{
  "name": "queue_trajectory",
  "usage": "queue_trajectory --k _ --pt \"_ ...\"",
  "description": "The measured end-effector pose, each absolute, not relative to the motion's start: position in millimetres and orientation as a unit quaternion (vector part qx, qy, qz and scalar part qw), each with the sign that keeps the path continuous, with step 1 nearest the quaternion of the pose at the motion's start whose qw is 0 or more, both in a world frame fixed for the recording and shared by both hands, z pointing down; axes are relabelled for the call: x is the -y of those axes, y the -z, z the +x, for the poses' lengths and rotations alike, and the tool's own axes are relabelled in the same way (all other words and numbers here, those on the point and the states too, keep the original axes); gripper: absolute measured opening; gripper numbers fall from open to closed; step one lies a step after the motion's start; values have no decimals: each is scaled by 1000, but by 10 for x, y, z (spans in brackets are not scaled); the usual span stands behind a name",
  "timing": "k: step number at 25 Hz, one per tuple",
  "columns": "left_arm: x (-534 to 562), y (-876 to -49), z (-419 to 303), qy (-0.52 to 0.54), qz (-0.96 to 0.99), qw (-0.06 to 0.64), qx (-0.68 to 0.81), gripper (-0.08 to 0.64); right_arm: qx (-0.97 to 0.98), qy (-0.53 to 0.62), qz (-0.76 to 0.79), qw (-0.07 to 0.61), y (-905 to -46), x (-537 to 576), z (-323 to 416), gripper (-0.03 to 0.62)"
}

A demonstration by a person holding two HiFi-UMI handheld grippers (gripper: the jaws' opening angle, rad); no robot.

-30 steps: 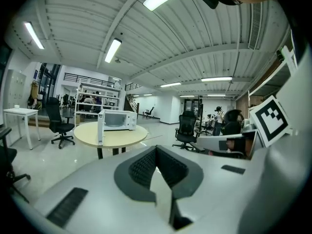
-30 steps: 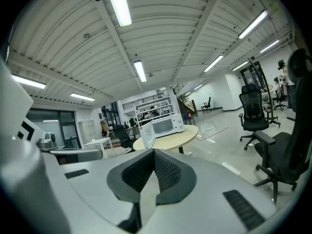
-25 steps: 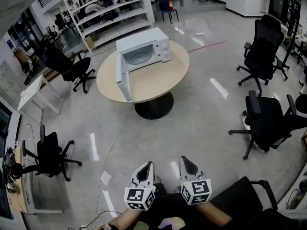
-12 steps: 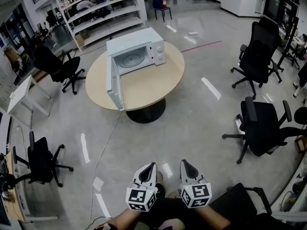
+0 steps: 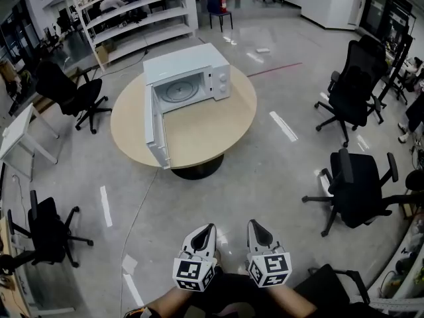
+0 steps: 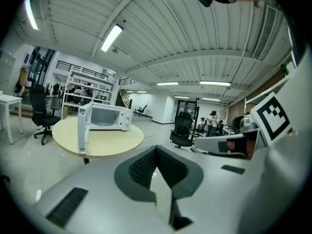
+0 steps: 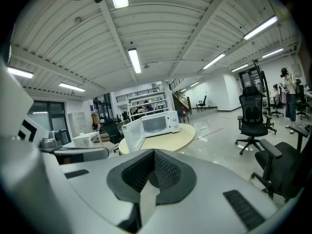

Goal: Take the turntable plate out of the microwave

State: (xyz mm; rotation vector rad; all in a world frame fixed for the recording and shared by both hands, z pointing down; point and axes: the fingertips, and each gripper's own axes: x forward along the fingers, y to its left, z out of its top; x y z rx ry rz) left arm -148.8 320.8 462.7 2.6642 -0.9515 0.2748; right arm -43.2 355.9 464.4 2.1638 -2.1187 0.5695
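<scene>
glossy grey office floor fills the near view. nearest, the left gripper and right gripper hang side by side, each clenched on nothing. well beyond stands the round table with the microwave, its door already open. the turntable plate lies inside, untouched; approach, grip and lift all remain.
</scene>
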Motion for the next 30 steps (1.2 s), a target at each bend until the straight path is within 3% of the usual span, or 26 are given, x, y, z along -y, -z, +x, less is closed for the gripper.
queue_trajectory --k 12,30 --pt "-2351 -4406 -1721 -52 935 154 315 46 671 -142 727 45 -4315 -2801 -607 15" --pt "-1861 -4647 -1757 -69 919 168 350 46 699 -161 695 52 -4556 -2203 -632 15"
